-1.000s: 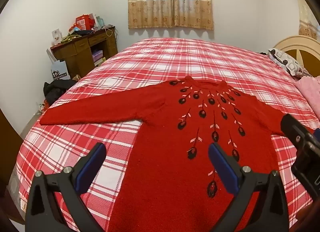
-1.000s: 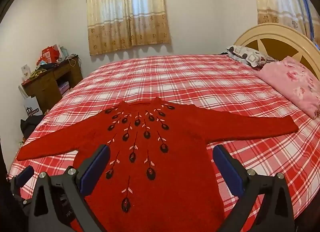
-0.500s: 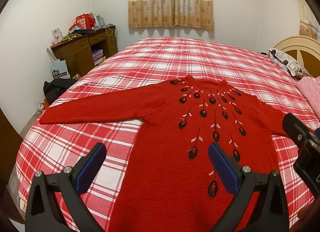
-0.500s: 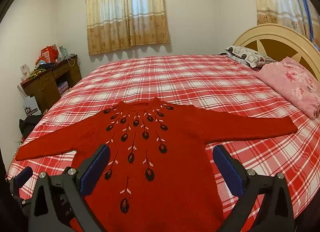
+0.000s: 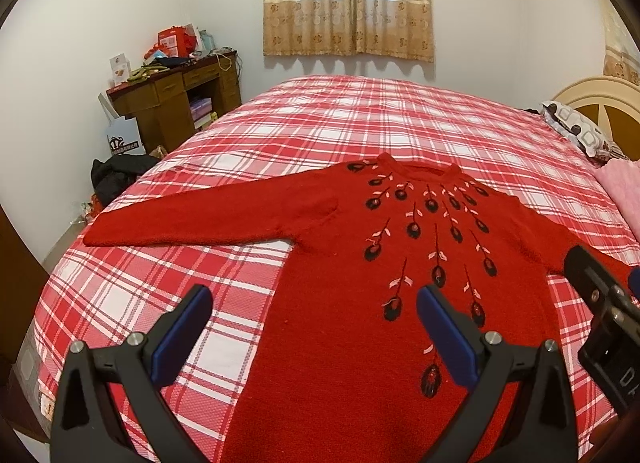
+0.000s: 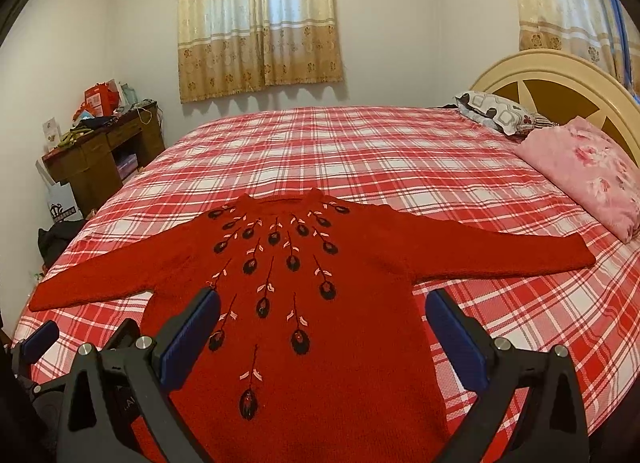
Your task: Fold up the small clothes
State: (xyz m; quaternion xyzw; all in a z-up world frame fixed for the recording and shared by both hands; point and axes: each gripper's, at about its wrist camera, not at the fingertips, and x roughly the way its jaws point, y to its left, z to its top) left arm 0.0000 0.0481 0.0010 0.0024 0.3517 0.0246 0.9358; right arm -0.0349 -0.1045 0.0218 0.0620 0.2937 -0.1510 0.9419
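Looking along the left claw (image 5: 312, 323), the red sweater (image 5: 360, 283) lies flat on the plaid bed (image 5: 360, 123), face up, straight ahead and below; the claw is released, jaws spread wide, gripping nothing and hovering over the sweater's left side seam near the hem. The body's long axis runs directly away from the claw toward the collar (image 5: 416, 169), while the left sleeve (image 5: 200, 219) stretches out crosswise, ahead and to the left, its cuff near the bed's left edge. That sleeve looks like the left claw's natural first fold, with bare bedspread on both sides of it for moving. The other claw (image 5: 600, 303) pokes in low on the right. From the right claw (image 6: 324, 327), also released and empty, the sweater (image 6: 320, 303) sits ahead with its hem beneath the jaws. The right sleeve (image 6: 500, 251) reaches ahead and rightward, cuff short of the pink pillow (image 6: 592, 175), apart from it. Open bedspread lies beyond the collar; the left claw (image 6: 40, 339) shows low on the left.
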